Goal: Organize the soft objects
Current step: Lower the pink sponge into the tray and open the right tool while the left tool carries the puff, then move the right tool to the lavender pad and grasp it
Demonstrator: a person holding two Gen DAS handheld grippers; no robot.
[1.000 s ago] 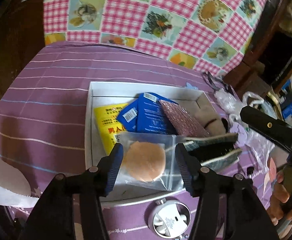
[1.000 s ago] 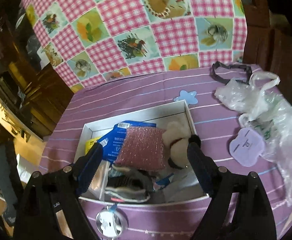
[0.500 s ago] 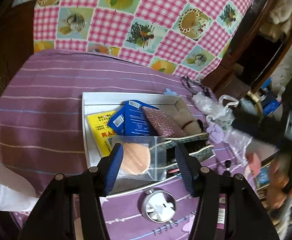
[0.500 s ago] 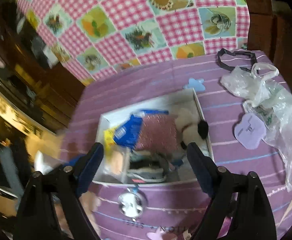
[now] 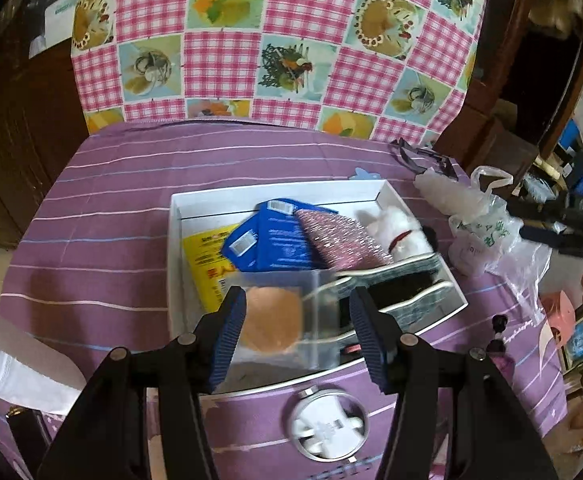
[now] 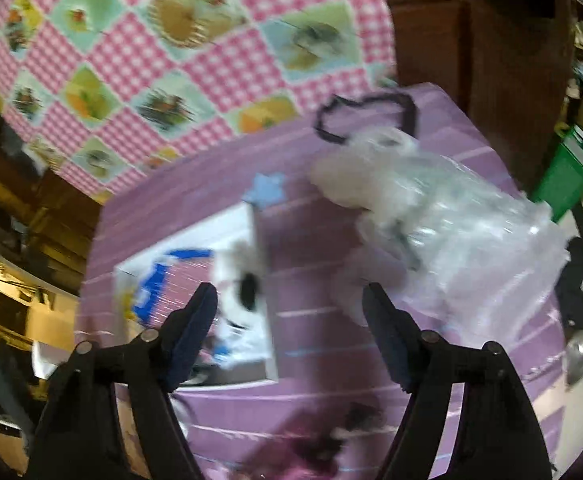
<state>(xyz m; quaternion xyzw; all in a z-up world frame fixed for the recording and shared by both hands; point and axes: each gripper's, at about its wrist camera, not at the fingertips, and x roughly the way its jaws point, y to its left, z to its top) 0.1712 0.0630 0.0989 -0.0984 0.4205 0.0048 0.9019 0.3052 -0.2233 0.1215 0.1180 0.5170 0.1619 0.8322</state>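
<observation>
A clear pouch (image 5: 287, 316) with a round peach puff (image 5: 269, 320) inside is seen between the blue pads of the left gripper (image 5: 297, 332), at the near end of the white box (image 5: 275, 194); whether the pads press on it cannot be told. Farther into the box, a yellow packet (image 5: 205, 256) lies at its left side, blue packets (image 5: 271, 240) at its middle, a glittery pink pad (image 5: 337, 240) next to them, and a white plush (image 5: 399, 228) in the far right corner. A pair of grey soles (image 5: 403, 284) is seen at the right wall of the box. Just before the near wall a round white fan (image 5: 327, 424) rests on the purple striped cloth (image 5: 111, 216).

The right gripper (image 6: 289, 326) is spread with nothing between its pads, its jaws having just been closing somewhat; it is held over the cloth right of the box (image 6: 269, 336). Beyond the box's right side a crumpled clear bag (image 6: 451, 232) lies, with a black strap (image 6: 371, 116) behind it. A checked cloth (image 5: 275, 40) hangs behind the table.
</observation>
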